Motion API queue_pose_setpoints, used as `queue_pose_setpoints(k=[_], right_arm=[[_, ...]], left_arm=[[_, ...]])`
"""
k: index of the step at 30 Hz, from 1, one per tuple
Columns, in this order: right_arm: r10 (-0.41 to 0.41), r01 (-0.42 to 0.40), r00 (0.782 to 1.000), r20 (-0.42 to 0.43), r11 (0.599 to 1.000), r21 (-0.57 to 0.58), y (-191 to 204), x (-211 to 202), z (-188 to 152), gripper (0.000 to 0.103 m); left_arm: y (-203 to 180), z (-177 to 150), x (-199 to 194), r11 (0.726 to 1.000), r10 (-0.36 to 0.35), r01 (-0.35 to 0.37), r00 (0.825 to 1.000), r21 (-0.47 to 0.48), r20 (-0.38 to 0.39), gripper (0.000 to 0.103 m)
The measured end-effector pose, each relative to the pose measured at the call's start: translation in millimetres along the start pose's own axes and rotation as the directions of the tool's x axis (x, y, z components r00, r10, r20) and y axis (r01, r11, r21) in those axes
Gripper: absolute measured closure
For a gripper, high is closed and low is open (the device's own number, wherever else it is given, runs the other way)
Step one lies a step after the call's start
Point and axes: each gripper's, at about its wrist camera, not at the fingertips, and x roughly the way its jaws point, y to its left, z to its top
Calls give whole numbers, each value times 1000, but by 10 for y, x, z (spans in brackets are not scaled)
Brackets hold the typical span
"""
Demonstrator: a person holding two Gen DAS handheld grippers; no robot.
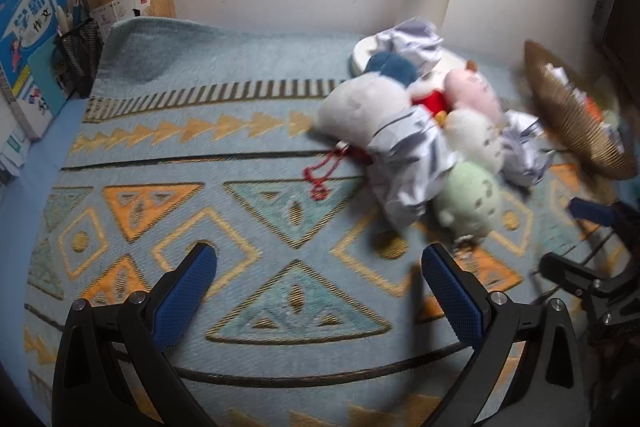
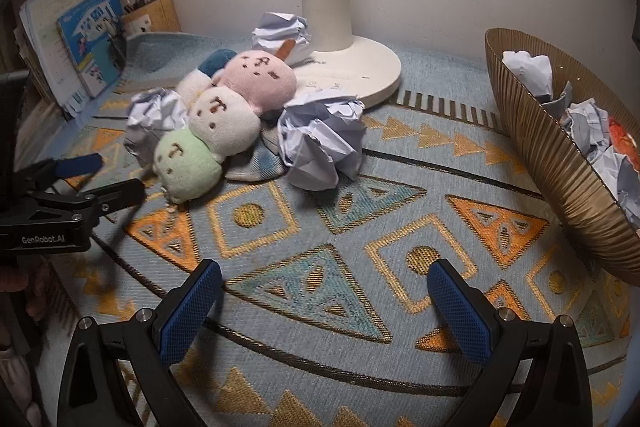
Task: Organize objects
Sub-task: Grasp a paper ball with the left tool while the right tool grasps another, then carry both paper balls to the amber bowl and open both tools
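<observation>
Paper wads (image 2: 322, 137) lie mid-surface beside plush toys (image 2: 224, 119), basket (image 2: 560, 163) waiting at the right edge, so left hand-held gripper (image 1: 318, 281) and right hand-held gripper (image 2: 324, 293) hover spread wide, empty.

rug (image 2: 360, 227): blue, orange triangles | basket (image 2: 552, 163): ribbed brown | plush (image 2: 188, 163): green

Ribbed golden-brown basket (image 2: 560, 163) cut by right edge; motion-blurred in left wrist view. Crumpled white paper ball (image 2: 154, 117) half hidden behind plush toys (image 2: 224, 119).
</observation>
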Motion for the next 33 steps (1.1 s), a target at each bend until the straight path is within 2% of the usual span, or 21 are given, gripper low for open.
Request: queue_pose_setpoints(k=[2,3,7,12,13,14,15,16,18,23,26,33], right_arm=[[81,-84,995,50,995,53,-126,-85,70,0],[95,-101,993,74,992,82,-194,-117,125,0],[166,-185,978,128,972,148,-380,-101,352,0],[149,-161,985,92,978,132,-330,182,514,0],[143,-152,986,83,981,122,-305,236,522,4],[145,-153,986,79,982,106,-271,282,520,24],[127,-134,988,86,987,84,-225,310,508,40],[86,-92,993,83,993,72,-186,317,510,57],[84,-90,993,82,993,77,-145,331,519,57],[175,-188,980,98,970,153,-237,271,449,57],[216,-238,967,132,955,178,-269,103,450,57],[214,-250,946,245,960,125,-318,-530,659,57]], left_arm=[[35,84,-101,990,-120,124,991,-66,61,1],[32,152,-122,984,-146,153,986,-90,78,1],[-35,424,26,984,-134,140,989,-109,65,1],[-76,513,230,981,-122,127,992,-146,40,5],[-76,488,247,977,-141,148,988,-151,56,23],[-61,487,262,970,-174,186,981,-159,85,56],[-52,464,261,972,-153,165,984,-165,87,66],[-52,447,256,975,-142,155,986,-158,93,68],[-28,396,209,972,-156,174,981,-158,120,69],[-14,367,41,972,-143,170,976,-160,162,70],[12,403,-138,972,-140,173,970,-158,200,70],[-61,601,-591,976,-134,176,950,-128,282,70]])
